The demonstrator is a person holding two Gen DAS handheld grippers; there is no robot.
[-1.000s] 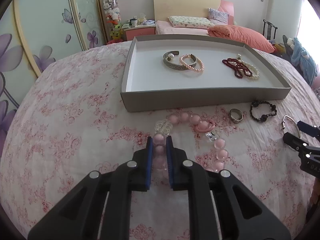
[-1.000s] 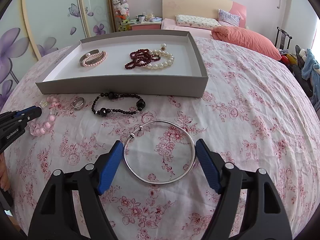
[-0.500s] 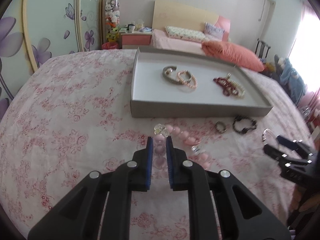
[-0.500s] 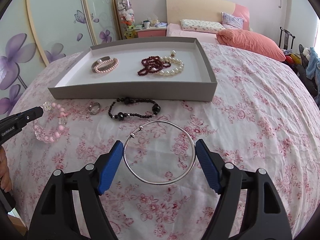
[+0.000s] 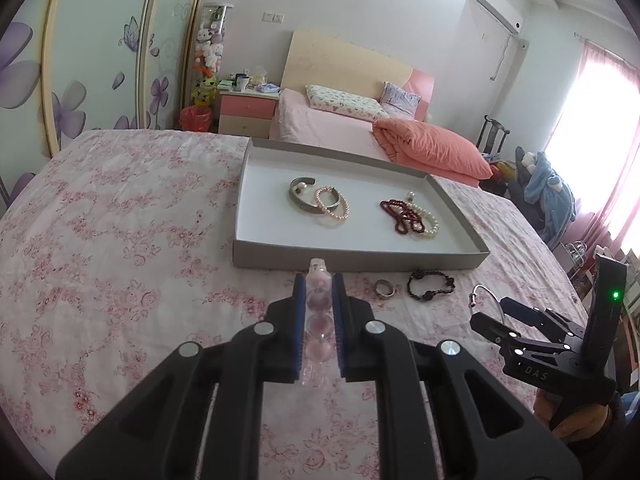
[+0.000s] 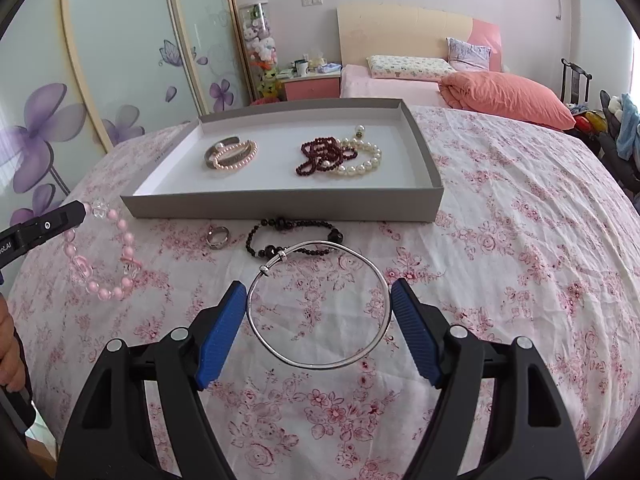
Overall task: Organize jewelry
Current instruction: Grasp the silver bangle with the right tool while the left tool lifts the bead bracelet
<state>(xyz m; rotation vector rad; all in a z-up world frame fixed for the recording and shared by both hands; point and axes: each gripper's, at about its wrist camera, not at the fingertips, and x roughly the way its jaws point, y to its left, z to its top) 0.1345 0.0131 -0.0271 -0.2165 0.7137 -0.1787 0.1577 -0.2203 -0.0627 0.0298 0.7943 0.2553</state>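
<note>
1. The left gripper point(image 5: 317, 286) is clamped on a pink bead bracelet point(image 6: 105, 258); the right wrist view shows the bracelet hanging from its tip, clear of the bedspread point(image 6: 520, 240).
2. The right gripper point(image 6: 318, 320) has its blue pads point(image 6: 222, 334) spread wide and pressed against either side of a thin silver bangle point(image 6: 320, 306), holding it above the flowered cloth.
3. In the right wrist view, just beyond the bangle at 12 o'clock lies a black bead bracelet point(image 6: 294, 236), with a silver ring point(image 6: 218, 237) beside it at about 10 o'clock.
4. Farther out at 12 o'clock stands a shallow grey tray point(image 6: 280, 208).
5. Inside the tray, the left half holds a metal cuff point(image 6: 224, 151) touching a pink pearl bracelet point(image 6: 236, 160); the right half holds a dark red bead string point(image 6: 324, 156) overlapping a white pearl bracelet point(image 6: 362, 160).
6. Behind the tray, at about 1 o'clock, an orange pillow point(image 6: 508, 94) lies on a second bed.
</note>
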